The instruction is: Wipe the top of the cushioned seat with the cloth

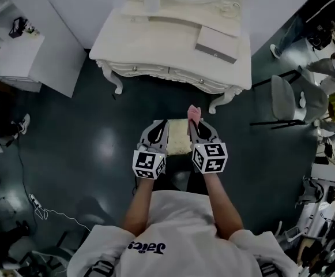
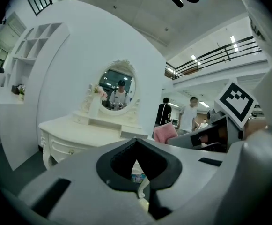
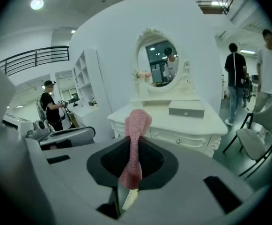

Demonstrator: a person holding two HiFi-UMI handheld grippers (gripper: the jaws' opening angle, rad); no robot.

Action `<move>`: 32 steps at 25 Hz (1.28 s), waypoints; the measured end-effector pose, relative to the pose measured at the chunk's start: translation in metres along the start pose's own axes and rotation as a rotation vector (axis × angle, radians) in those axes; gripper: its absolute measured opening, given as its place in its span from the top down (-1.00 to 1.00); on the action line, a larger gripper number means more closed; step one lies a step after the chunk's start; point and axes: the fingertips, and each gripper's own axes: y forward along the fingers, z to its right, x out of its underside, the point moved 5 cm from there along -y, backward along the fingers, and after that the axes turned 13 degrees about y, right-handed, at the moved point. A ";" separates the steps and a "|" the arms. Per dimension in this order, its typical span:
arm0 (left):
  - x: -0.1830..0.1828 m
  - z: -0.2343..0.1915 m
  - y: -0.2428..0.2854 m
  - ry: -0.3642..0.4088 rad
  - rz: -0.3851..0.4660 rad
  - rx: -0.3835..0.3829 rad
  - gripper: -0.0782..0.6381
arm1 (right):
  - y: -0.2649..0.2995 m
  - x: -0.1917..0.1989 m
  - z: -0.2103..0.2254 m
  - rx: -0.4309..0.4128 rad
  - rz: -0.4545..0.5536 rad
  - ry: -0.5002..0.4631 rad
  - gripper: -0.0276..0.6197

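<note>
The pink cloth is pinched in the right gripper, whose jaws are closed on its lower part. The free end stands up above the jaws and folds over a little. The gripper is held over the right edge of the cushioned seat, which stands just in front of the white dressing table. In the head view the cloth does not seem to touch the seat top. The left gripper hangs over the left edge of the seat, jaws together with nothing between them. The cloth looks knitted, so I judge it light, soft and floppy, and not slippery. A hold near its middle, as now, leaves enough loose fabric to lie flat on the cushion, which will probably yield under pressure.
</note>
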 end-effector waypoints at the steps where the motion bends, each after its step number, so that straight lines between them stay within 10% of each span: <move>1: 0.012 0.001 0.009 -0.015 -0.025 -0.016 0.76 | 0.010 0.008 0.014 -0.008 -0.044 0.013 0.84; 13: 0.170 0.023 0.101 -0.089 -0.242 -0.200 0.76 | 0.128 0.146 0.167 -0.104 -0.500 0.146 0.84; 23: 0.318 -0.062 0.067 -0.176 -0.322 -0.187 0.76 | 0.258 0.299 0.124 -0.074 -0.653 0.239 0.84; 32: 0.382 -0.113 0.040 -0.222 -0.338 -0.200 0.76 | 0.360 0.381 0.084 -0.015 -0.695 0.267 0.84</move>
